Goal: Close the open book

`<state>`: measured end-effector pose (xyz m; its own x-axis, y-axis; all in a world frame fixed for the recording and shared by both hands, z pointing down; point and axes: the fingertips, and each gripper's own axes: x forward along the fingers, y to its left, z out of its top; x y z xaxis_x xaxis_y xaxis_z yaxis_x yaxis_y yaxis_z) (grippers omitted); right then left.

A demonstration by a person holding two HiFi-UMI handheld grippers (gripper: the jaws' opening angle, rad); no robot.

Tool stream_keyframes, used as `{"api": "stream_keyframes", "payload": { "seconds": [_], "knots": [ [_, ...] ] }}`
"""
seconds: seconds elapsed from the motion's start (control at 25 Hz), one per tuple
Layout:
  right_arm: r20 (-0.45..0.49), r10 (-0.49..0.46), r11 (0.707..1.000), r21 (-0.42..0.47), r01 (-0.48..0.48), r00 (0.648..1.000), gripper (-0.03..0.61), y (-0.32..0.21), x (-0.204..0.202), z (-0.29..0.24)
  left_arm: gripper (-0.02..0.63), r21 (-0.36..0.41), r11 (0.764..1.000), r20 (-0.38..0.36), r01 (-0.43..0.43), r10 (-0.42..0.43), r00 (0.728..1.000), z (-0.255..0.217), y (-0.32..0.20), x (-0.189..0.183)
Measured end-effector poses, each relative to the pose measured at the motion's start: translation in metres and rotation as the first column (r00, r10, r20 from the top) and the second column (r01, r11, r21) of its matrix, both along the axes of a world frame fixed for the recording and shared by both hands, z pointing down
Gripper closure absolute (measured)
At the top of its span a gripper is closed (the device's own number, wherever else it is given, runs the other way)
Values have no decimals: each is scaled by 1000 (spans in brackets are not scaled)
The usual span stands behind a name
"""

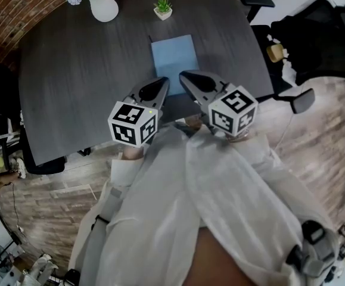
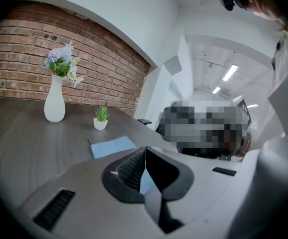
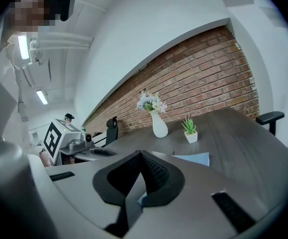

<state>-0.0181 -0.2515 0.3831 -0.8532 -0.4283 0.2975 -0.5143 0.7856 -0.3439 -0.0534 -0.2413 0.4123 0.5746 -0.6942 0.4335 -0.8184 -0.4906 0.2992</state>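
A light blue book (image 1: pixel 173 61) lies flat on the dark wooden table (image 1: pixel 83 82), showing a single blue cover and no pages. It also appears in the left gripper view (image 2: pixel 113 146) and the right gripper view (image 3: pixel 193 158). My left gripper (image 1: pixel 160 83) hovers over the table's near edge just short of the book, its jaws pressed together and empty (image 2: pixel 144 151). My right gripper (image 1: pixel 187 76) hangs beside it, over the book's near end, also shut with nothing held (image 3: pixel 141 154). Neither gripper visibly touches the book.
A white vase with flowers (image 1: pixel 103 6) and a small potted plant (image 1: pixel 162 8) stand at the table's far edge. Black office chairs (image 1: pixel 321 34) crowd the right side. The table's near edge runs right under both grippers.
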Motion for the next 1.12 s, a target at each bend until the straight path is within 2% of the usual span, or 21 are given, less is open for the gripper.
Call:
{"api": "stream_keyframes", "payload": {
  "seconds": [0.36, 0.72, 1.12],
  "knots": [
    [-11, 1, 1000, -16, -1, 1000, 572, 4, 4, 8, 606, -12, 1000, 56, 0, 1, 998, 8, 6, 2],
    [-1, -22, 1000, -20, 22, 1000, 573, 9, 3, 3, 606, -16, 1000, 42, -8, 8, 999, 8, 9, 5],
    [6, -6, 1000, -30, 6, 1000, 574, 8, 5, 4, 607, -11, 1000, 29, 7, -7, 1000, 5, 9, 0]
  ]
}}
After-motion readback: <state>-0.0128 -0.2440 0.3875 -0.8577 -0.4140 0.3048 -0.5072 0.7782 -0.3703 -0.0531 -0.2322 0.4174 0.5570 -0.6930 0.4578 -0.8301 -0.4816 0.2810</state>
